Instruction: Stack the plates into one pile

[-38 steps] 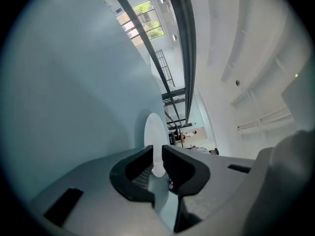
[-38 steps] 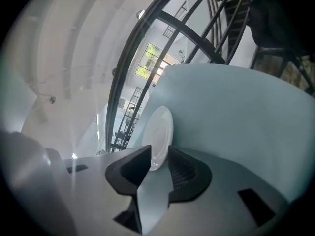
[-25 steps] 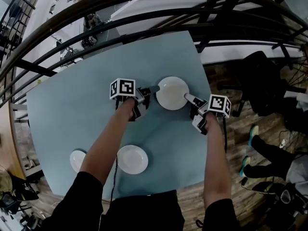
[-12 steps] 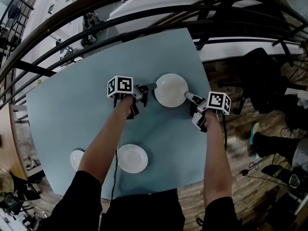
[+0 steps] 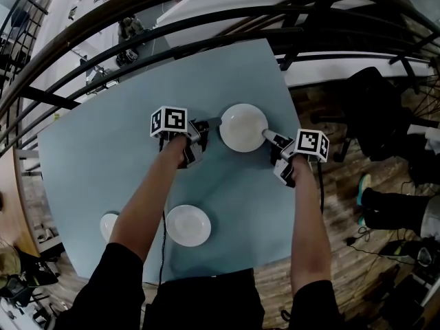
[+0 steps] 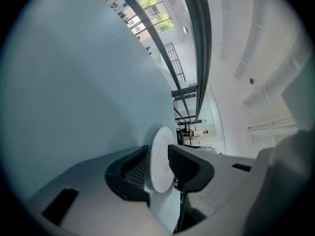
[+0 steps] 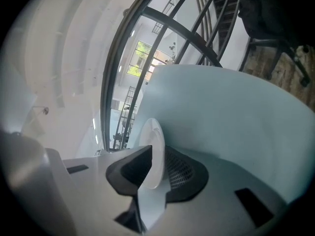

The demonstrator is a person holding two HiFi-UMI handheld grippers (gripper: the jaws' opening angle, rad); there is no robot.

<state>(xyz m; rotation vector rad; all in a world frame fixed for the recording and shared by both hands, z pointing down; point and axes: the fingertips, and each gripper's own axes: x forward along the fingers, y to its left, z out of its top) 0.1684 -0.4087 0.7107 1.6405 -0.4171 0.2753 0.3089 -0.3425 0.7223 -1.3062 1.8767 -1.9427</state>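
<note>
A white plate (image 5: 244,128) lies on the pale blue table (image 5: 103,157), toward its far right. My left gripper (image 5: 214,124) is shut on the plate's left rim. In the left gripper view that rim (image 6: 160,151) stands between the two dark pads of the left gripper (image 6: 158,163). My right gripper (image 5: 267,135) holds the opposite rim. Its jaws closed in and have just eased open a little, with the rim (image 7: 150,132) still pinched inside the right gripper (image 7: 156,168). Two more white plates, one larger (image 5: 188,225) and one smaller (image 5: 108,227), lie at the near left.
The table's right edge (image 5: 297,150) runs just beside my right gripper, with wooden floor beyond. A dark curved railing (image 5: 206,19) passes behind the table. A black chair (image 5: 375,115) stands to the right.
The right gripper's jaws have come together on the plate's right rim. Both hands have kept their places at the plate's two sides.
</note>
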